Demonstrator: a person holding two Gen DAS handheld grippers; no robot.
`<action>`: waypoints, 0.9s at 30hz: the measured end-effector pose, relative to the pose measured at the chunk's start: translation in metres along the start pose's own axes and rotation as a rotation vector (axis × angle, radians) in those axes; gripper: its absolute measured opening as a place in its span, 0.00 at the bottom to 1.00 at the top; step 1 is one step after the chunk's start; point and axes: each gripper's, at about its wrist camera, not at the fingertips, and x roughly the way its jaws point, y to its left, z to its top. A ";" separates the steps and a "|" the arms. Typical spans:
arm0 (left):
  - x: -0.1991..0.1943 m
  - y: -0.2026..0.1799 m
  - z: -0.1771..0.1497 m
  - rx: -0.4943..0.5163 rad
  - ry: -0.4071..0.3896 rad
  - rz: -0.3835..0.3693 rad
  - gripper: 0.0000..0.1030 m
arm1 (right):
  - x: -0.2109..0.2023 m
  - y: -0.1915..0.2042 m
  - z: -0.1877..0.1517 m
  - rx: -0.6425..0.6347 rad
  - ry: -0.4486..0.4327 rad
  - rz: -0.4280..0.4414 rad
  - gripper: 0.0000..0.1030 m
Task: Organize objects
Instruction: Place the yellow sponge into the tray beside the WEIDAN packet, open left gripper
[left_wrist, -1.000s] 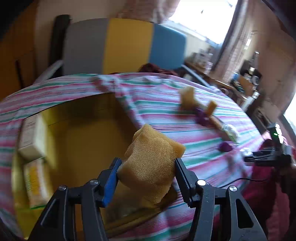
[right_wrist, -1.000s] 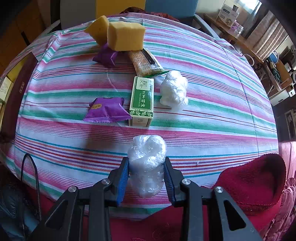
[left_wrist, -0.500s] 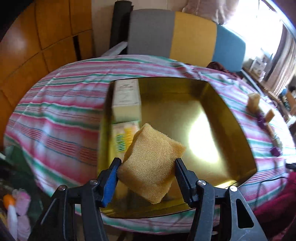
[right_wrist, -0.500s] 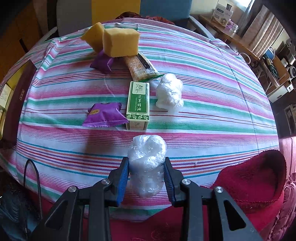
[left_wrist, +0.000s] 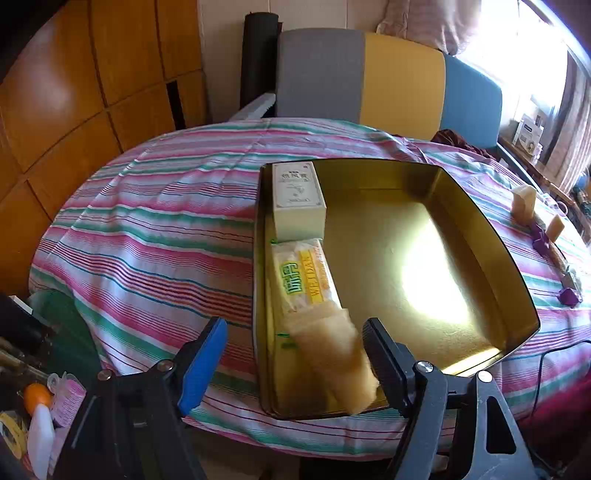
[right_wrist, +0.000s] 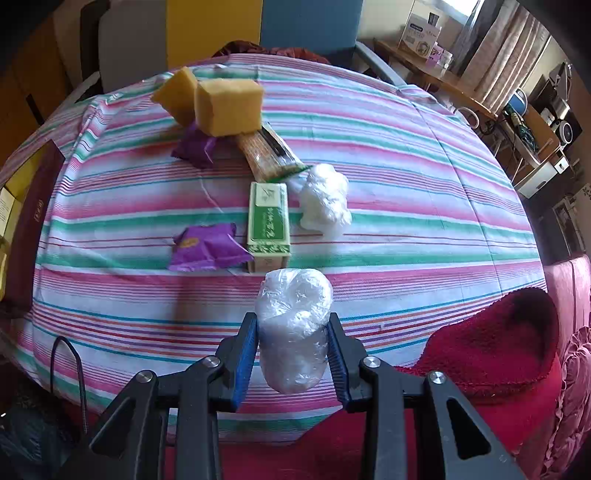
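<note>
Left gripper (left_wrist: 293, 354) fingers spread wide over near-left corner of gold tin (left_wrist: 491, 254). Sponge (left_wrist: 332, 358) between fingers, blurred, clear of blue pad; whether it touches the black one, cannot tell. Sponge's long axis runs from tin's left wall toward near rim. Beyond it, snack packet (left_wrist: 304, 277) and cream box (left_wrist: 297, 195) lie end to end along left wall. Right gripper (right_wrist: 291, 350) clamps plastic-wrapped bundle (right_wrist: 293, 328), upright, above striped tablecloth (right_wrist: 424, 221). Green box (right_wrist: 267, 218) points away; purple packet (right_wrist: 205, 247) just beside it.
</note>
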 end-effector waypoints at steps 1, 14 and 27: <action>-0.001 0.002 0.000 -0.008 -0.006 0.003 0.74 | -0.005 0.006 0.003 0.002 -0.022 0.014 0.34; -0.020 0.033 0.012 -0.182 -0.118 0.069 0.78 | -0.068 0.223 0.048 -0.311 -0.192 0.472 0.34; -0.024 0.044 0.007 -0.203 -0.135 0.105 0.79 | -0.028 0.404 0.015 -0.562 -0.040 0.621 0.35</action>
